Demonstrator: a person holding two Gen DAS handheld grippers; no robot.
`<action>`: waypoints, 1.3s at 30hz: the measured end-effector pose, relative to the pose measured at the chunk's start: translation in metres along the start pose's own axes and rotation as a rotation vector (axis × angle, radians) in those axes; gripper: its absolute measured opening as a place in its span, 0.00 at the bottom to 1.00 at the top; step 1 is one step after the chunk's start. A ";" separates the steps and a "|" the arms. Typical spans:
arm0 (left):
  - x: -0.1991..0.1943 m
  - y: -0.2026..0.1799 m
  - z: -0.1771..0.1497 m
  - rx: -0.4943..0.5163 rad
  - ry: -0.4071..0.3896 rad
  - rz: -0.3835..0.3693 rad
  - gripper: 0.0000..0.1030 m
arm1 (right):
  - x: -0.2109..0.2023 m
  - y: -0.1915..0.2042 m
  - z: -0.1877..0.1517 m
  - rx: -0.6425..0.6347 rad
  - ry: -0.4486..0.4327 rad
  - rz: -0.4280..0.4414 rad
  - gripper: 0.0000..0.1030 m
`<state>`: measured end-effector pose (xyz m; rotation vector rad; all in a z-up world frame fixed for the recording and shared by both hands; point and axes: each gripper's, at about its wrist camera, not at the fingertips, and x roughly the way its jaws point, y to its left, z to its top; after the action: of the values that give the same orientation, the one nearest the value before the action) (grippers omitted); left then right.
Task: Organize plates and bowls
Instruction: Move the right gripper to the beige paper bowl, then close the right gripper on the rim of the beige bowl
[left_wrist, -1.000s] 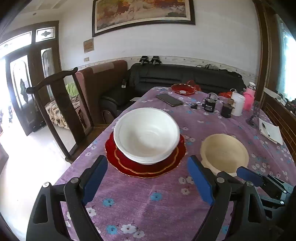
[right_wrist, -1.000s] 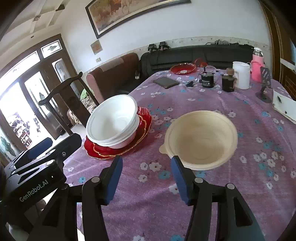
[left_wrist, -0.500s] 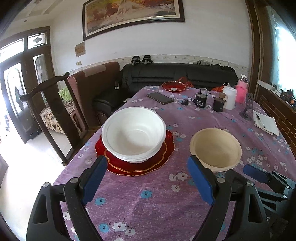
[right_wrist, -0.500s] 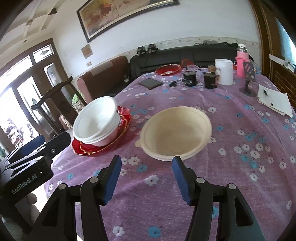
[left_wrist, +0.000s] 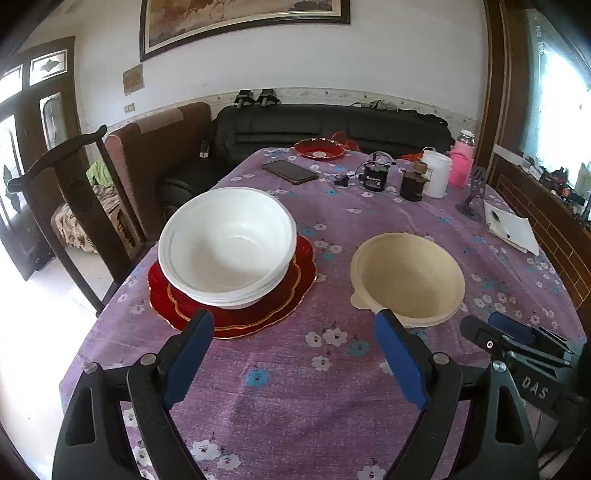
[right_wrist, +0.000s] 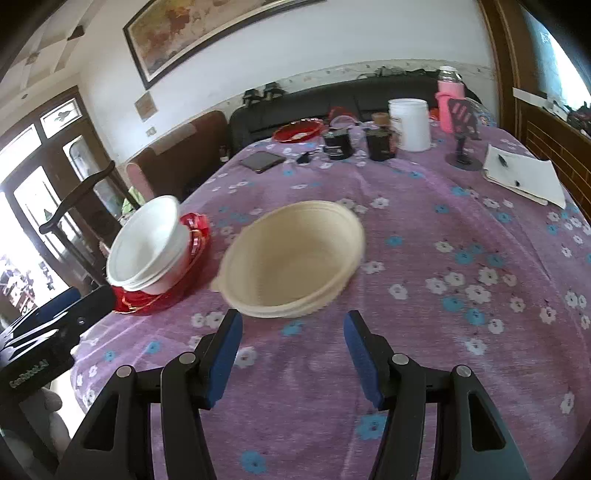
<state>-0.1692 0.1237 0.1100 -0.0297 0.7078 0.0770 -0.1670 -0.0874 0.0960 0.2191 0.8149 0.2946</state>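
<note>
Stacked white bowls (left_wrist: 229, 247) sit on stacked red plates with gold rims (left_wrist: 236, 314) at the table's left edge; both also show in the right wrist view, the bowls (right_wrist: 147, 247) and the plates (right_wrist: 147, 301). A cream bowl (left_wrist: 408, 277) stands to their right on the purple flowered cloth, also in the right wrist view (right_wrist: 291, 258). A small red dish (left_wrist: 319, 147) lies at the far end. My left gripper (left_wrist: 293, 354) is open and empty, in front of the plates. My right gripper (right_wrist: 291, 350) is open and empty, just in front of the cream bowl.
At the far end stand a phone (left_wrist: 290, 171), dark jars (left_wrist: 412, 184), a white tub (left_wrist: 436, 171), a pink bottle (left_wrist: 461, 162) and a notepad (left_wrist: 511, 227). A wooden chair (left_wrist: 70, 192) stands at the table's left. A sofa (left_wrist: 332, 125) is behind.
Both grippers have pulled back and risen a little from the table. The right wrist view has swung to the right and blurs. The dishes have not moved.
</note>
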 end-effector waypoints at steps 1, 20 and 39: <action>-0.001 0.000 0.000 -0.004 -0.003 -0.007 0.85 | 0.000 -0.003 0.001 0.004 0.002 -0.008 0.60; 0.010 0.004 -0.001 -0.035 0.024 -0.041 0.86 | 0.068 -0.046 0.048 0.189 0.121 0.052 0.46; 0.031 -0.001 0.008 -0.066 0.108 -0.151 0.85 | 0.031 -0.097 0.028 0.179 0.141 -0.056 0.12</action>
<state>-0.1408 0.1250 0.0961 -0.1511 0.8089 -0.0459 -0.1092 -0.1700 0.0638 0.3452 0.9865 0.1852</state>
